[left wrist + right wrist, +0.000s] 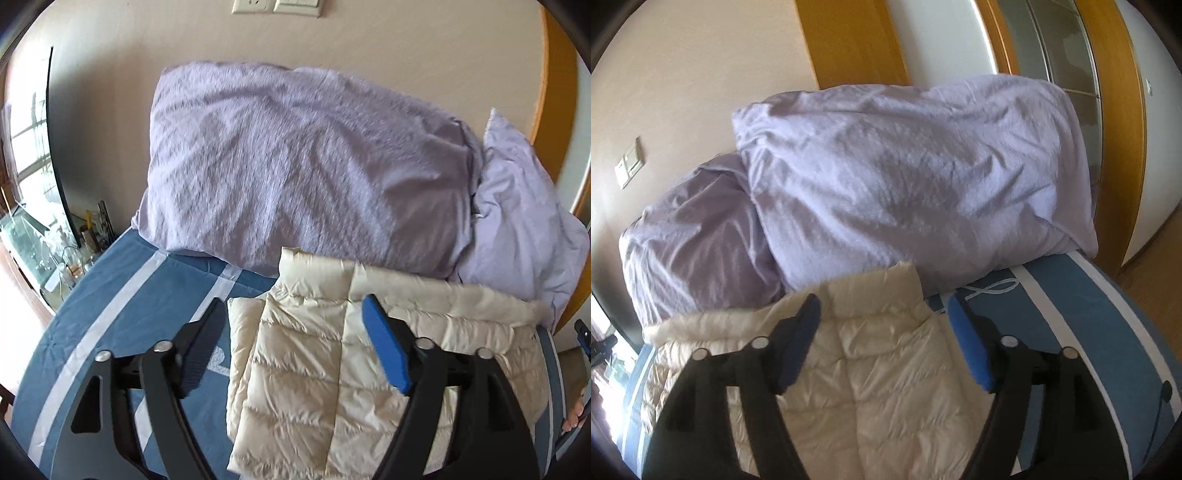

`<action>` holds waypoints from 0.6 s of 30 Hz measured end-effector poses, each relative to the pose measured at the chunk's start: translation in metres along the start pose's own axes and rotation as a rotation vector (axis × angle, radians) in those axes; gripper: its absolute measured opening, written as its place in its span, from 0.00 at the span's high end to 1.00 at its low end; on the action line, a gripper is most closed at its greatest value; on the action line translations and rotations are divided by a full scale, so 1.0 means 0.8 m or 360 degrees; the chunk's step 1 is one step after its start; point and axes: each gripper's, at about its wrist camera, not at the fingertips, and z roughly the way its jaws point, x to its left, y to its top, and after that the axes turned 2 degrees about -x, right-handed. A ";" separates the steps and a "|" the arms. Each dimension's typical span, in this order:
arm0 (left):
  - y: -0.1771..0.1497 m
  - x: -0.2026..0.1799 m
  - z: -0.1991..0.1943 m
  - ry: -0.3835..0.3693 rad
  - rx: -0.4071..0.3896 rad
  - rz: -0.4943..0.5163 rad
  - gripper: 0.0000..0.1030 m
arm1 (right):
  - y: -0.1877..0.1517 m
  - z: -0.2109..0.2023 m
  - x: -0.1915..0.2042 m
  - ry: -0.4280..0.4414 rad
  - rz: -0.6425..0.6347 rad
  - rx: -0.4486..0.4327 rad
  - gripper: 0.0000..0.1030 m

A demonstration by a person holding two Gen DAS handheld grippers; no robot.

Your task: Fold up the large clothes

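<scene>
A cream quilted down jacket [317,354] lies on the blue bed sheet [122,306], its collar toward the pillows. It also shows in the right wrist view [886,369]. My left gripper [293,306] is open and empty, hovering above the jacket's left part. My right gripper [882,306] is open and empty, above the jacket's collar and right side. A small part of the right gripper [583,334] shows at the right edge of the left wrist view.
Two lilac pillows [303,162] [916,173] lie against the beige wall behind the jacket. The blue sheet with white stripes [1071,306] runs to the bed's right edge. A glass table with bottles [66,254] stands left of the bed. Wooden door frames [849,40] stand behind.
</scene>
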 end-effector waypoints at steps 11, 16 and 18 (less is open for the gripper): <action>-0.012 -0.023 0.002 -0.0003 0.0014 0.0092 0.02 | -0.011 0.010 0.025 0.0025 -0.0080 0.0058 0.03; -0.028 -0.037 0.037 0.0020 0.0091 0.0166 0.01 | -0.023 0.041 0.033 0.0007 -0.0122 0.0147 0.02; -0.035 -0.042 0.052 0.0040 0.0128 0.0200 0.01 | -0.030 0.056 0.034 -0.0014 -0.0142 0.0179 0.02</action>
